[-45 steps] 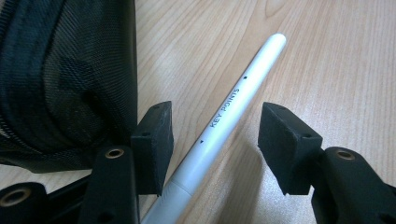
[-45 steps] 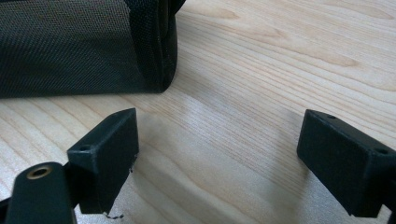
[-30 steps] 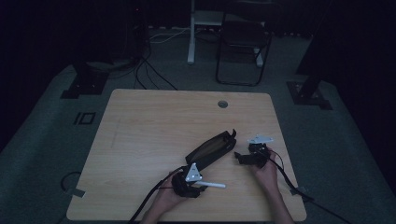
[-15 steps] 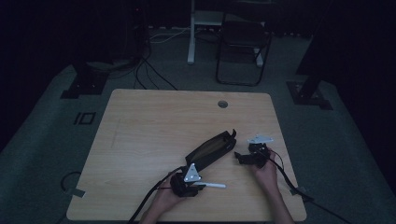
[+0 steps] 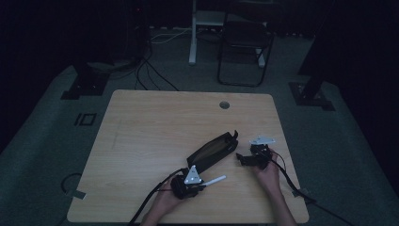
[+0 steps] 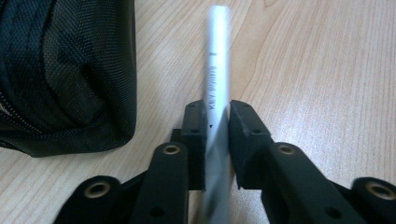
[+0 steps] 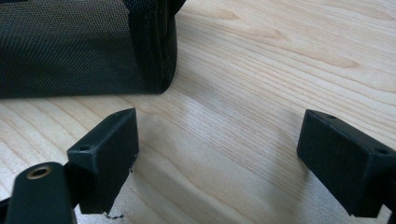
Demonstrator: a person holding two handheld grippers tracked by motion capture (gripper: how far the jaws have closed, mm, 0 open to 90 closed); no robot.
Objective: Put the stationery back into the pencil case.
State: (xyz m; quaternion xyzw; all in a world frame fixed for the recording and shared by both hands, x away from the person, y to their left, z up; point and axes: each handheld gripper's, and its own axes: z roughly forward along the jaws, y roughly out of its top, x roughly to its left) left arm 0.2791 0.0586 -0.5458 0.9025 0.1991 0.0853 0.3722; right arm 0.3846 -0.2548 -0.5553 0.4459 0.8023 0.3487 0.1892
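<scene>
Lying clamped between the pressed jaws of the left gripper (image 6: 217,126), the white pen (image 6: 218,79) is pointing forward, just right of the black pouch (image 6: 65,74). Nothing is shifting from a second ago, suggesting a pause before insertion. The right gripper (image 7: 219,158) is hovering spread over the desk (image 7: 280,60), the pouch ahead-left.

Black pouch (image 5: 212,151) lies between both tools; far tabletop (image 5: 164,117) bare

Room was dim w/ grey floor (image 5: 51,141). Light wood tabletop (image 5: 155,122) had a round hole (image 5: 224,105). Behind it: dark chair (image 5: 244,47), white post (image 5: 193,33), cables (image 5: 150,70).
</scene>
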